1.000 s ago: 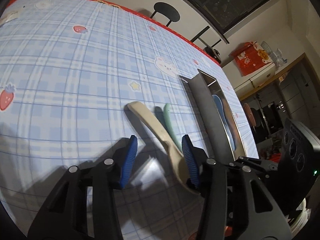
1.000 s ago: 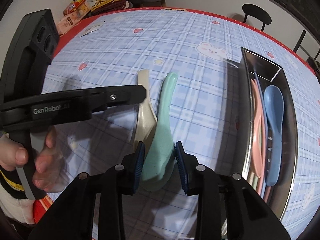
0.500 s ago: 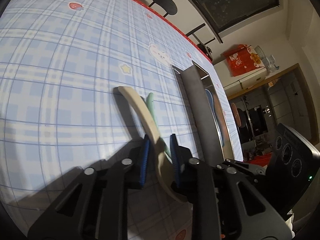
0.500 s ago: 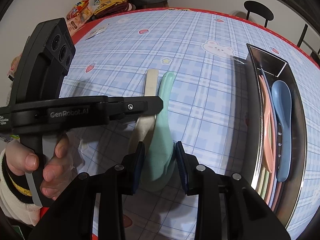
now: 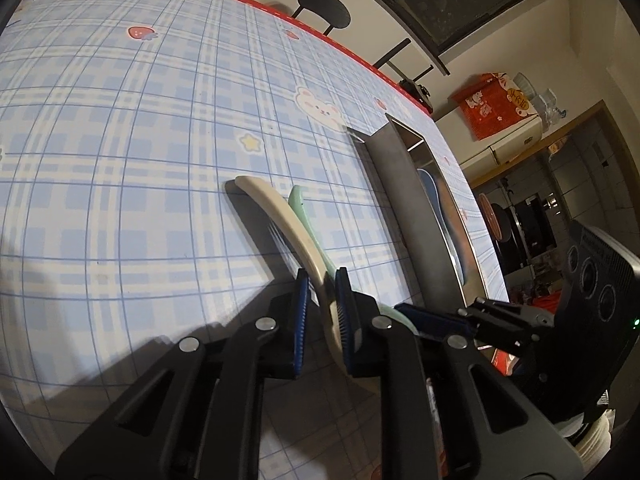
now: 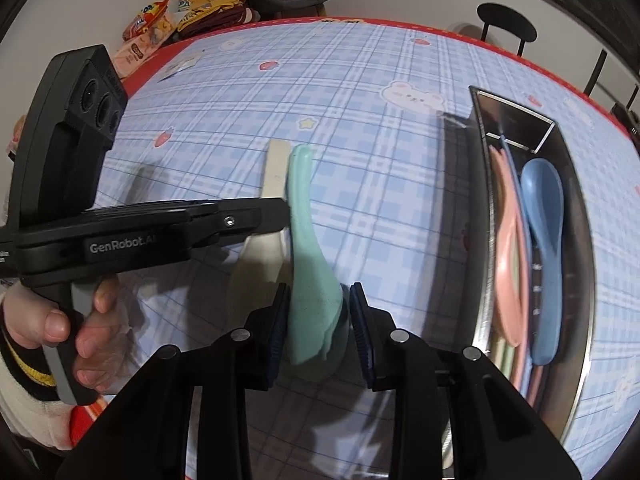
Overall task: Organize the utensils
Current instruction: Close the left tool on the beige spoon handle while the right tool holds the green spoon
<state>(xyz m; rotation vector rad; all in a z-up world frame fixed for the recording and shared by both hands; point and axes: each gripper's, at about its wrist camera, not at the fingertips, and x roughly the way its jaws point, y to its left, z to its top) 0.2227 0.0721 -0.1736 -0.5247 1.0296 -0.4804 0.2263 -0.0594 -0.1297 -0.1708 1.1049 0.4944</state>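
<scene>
Here, the cream spoon [image 5: 280,220] is pinched at its neck by the left gripper [image 5: 322,312], whose jaws have just been closing onto it. The green spoon [image 6: 310,264] is clamped across its bowl by the right gripper [image 6: 318,328], its pads pressed on both sides. Both spoons are seen side by side, touching, on the checked tablecloth [image 6: 380,184] left of the steel tray [image 6: 576,240]. Inside the tray a blue spoon [image 6: 546,248] and a pink spoon [image 6: 506,248] are laid lengthwise. The left gripper's handle is held by a hand [image 6: 80,324], well left of the tray.
</scene>
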